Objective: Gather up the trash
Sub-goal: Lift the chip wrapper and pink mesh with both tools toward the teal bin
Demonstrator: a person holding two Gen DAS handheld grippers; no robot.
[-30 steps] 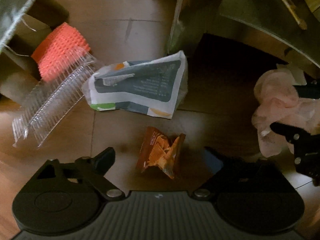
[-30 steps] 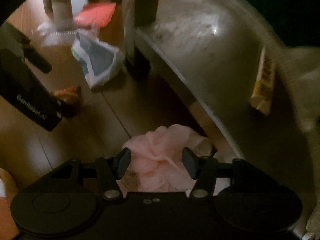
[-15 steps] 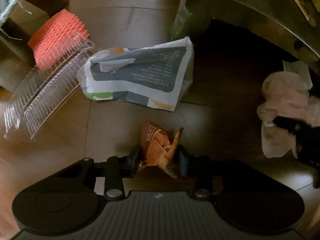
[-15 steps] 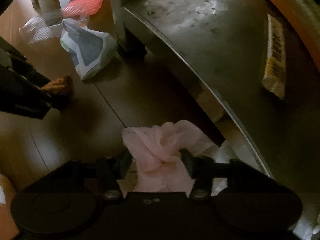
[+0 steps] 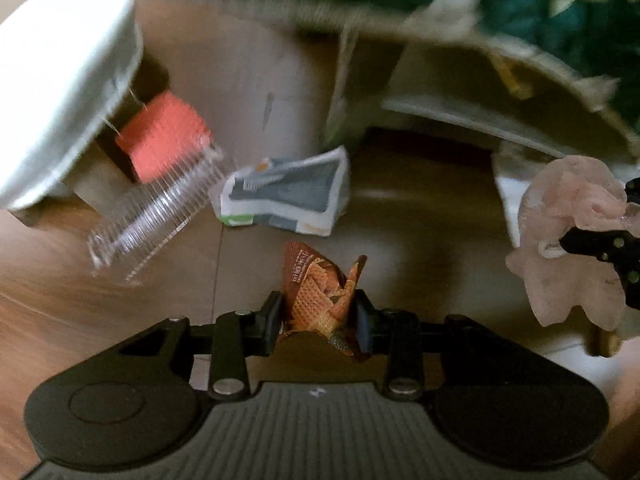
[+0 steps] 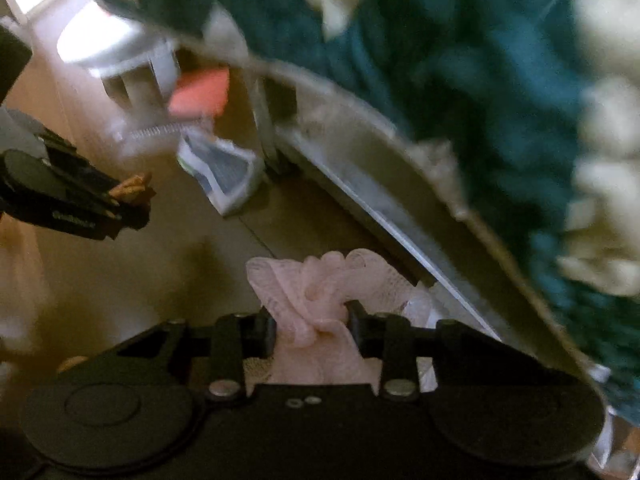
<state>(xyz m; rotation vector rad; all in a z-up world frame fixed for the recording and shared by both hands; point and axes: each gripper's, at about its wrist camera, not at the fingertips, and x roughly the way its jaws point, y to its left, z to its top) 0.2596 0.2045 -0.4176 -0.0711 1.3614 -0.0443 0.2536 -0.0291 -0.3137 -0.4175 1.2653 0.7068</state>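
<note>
A crumpled brown and orange snack wrapper (image 5: 310,284) sits between the pads of my left gripper (image 5: 318,314), which is shut on it and holds it off the wooden floor. The right wrist view shows that gripper (image 6: 132,204) at the left with the wrapper (image 6: 130,184) poking out. A crumpled pink net wad (image 6: 320,276) is pinched in my right gripper (image 6: 312,320), whose jaws are still closing on it. In the left wrist view the pink wad (image 5: 572,216) hangs at the right edge from a black finger (image 5: 592,240).
On the floor lie a white and grey packet (image 5: 288,192), a clear ribbed plastic tray (image 5: 160,208) and an orange-red ribbed piece (image 5: 164,140). A white round seat (image 5: 60,80) stands at the left. A low table (image 5: 500,120) under a teal and cream cloth (image 6: 480,80) fills the right.
Both grippers closed from wide open, the left on the snack wrapper, the right on the pink wad. Both then rose off the floor with their loads; the view now blurs.
</note>
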